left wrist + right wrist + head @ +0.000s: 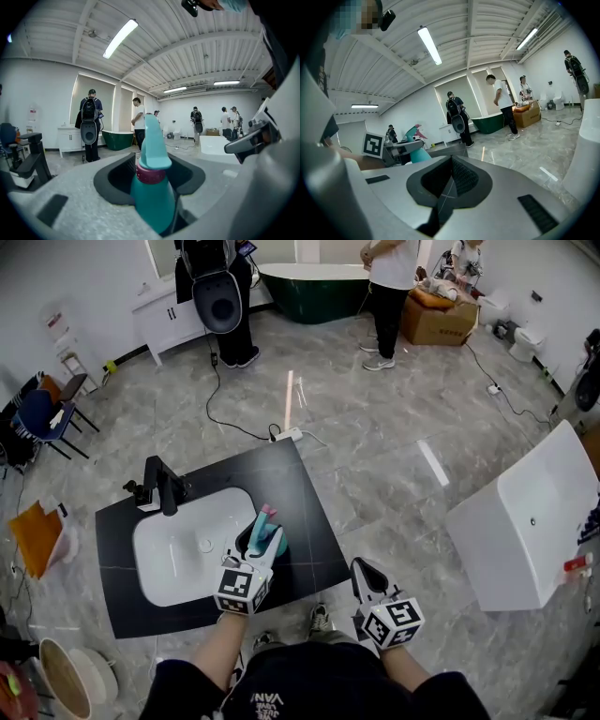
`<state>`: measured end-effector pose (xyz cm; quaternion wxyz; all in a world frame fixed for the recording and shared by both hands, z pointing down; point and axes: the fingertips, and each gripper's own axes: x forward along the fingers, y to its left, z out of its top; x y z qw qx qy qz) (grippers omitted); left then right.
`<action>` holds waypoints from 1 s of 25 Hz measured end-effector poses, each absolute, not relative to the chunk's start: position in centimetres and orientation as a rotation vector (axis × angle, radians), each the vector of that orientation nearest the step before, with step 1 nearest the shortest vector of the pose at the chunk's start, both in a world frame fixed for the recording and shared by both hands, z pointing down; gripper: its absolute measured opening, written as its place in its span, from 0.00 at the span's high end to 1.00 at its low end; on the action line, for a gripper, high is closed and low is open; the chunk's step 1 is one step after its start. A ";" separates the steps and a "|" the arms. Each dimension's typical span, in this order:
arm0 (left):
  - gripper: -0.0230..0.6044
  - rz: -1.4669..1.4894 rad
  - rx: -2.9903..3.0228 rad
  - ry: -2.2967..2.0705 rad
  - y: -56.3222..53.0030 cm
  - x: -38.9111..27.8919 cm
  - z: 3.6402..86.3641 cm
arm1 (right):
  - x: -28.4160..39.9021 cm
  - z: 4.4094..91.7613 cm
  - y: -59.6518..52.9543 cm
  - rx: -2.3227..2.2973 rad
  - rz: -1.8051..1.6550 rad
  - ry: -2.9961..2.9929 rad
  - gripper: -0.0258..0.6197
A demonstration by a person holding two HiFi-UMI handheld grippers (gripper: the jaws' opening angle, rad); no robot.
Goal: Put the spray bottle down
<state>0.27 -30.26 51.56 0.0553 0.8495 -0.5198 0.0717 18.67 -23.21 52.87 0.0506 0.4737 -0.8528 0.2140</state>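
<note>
Grip check: your left gripper [255, 538] clamps the teal spray bottle [152, 197], long axis along the jaws, head pointing away from you. Your right gripper [451, 176] sits closed, empty.

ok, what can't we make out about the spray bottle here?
Spray bottle base: hidden in the left gripper view by the left gripper itself, and in the head view too.
Whether it touches the counter: no view shows the gap.
Right gripper view: the left gripper covers most of the bottle.
</note>
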 end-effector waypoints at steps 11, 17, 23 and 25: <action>0.66 0.204 2.431 -1.683 -36.1 0.0 54.4 | 19.7 54.1 -24.9 1.385 0.676 -2.597 0.96; 0.66 0.201 2.414 -1.701 -39.0 0.5 55.2 | 20.3 54.4 -25.7 1.382 0.679 -2.587 0.96; 0.66 0.214 2.401 -1.731 -41.5 0.7 55.7 | 20.8 54.6 -26.3 1.385 0.684 -2.576 0.96; 0.66 0.213 2.392 -1.744 -42.3 0.6 55.8 | 21.0 54.7 -26.4 1.388 0.686 -2.570 0.96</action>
